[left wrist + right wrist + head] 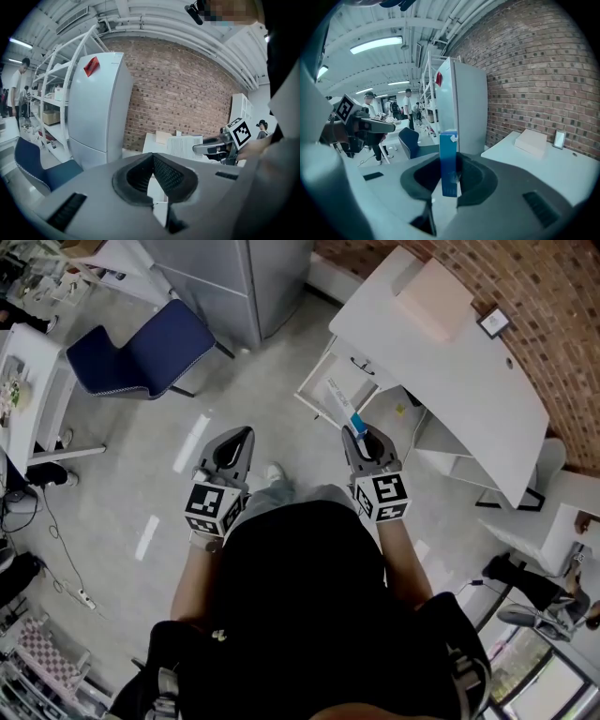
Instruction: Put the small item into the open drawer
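My right gripper (354,433) is shut on a long white box with a blue end (339,401), the small item. In the right gripper view the box (449,161) stands upright between the pads. Ahead of it, the white desk (441,362) has an open drawer (323,367), and in the head view the box's far end overlaps it. My left gripper (246,434) hangs over the floor to the left, shut, with nothing in it. From the left gripper view its jaws (152,157) meet at the tip, and the right gripper (220,146) shows at the right.
A tall grey cabinet (234,277) stands left of the desk, against the brick wall (553,296). A blue chair (141,352) sits on the floor at the left. On the desk lie a flat pale box (433,298) and a small frame (493,322). People stand far off (408,105).
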A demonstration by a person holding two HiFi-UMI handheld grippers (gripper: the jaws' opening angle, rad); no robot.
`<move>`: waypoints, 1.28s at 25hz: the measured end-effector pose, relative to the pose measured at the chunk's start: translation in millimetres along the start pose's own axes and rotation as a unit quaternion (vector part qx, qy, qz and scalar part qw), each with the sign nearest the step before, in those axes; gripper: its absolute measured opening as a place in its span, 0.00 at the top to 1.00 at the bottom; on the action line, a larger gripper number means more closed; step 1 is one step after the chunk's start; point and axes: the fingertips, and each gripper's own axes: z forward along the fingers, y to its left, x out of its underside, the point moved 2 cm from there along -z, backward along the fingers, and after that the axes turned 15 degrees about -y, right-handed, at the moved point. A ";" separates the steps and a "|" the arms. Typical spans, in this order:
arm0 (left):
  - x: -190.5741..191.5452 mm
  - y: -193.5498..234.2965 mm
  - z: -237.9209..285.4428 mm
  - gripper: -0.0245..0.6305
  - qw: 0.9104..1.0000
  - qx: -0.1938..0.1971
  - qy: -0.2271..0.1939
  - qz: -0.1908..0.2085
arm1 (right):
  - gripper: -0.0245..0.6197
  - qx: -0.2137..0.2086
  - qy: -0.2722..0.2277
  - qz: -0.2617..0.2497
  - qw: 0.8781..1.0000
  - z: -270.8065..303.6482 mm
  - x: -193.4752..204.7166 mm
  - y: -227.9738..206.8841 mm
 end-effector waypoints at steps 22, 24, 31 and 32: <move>38.1 44.7 50.2 0.96 0.993 -0.077 0.077 -0.051 | 0.82 -0.041 0.132 0.034 0.990 98.8 87.0 -61.9; 42.9 43.5 53.7 0.96 0.992 -0.082 0.085 -0.051 | 0.82 -0.044 0.150 0.035 0.987 105.3 103.8 -69.7; 61.5 39.3 55.9 0.96 0.984 -0.112 0.121 -0.062 | 0.82 -0.052 0.213 0.046 0.975 130.2 173.6 -91.7; 64.6 39.2 56.8 0.96 0.983 -0.117 0.123 -0.065 | 0.82 -0.052 0.222 0.045 0.973 134.1 185.4 -94.7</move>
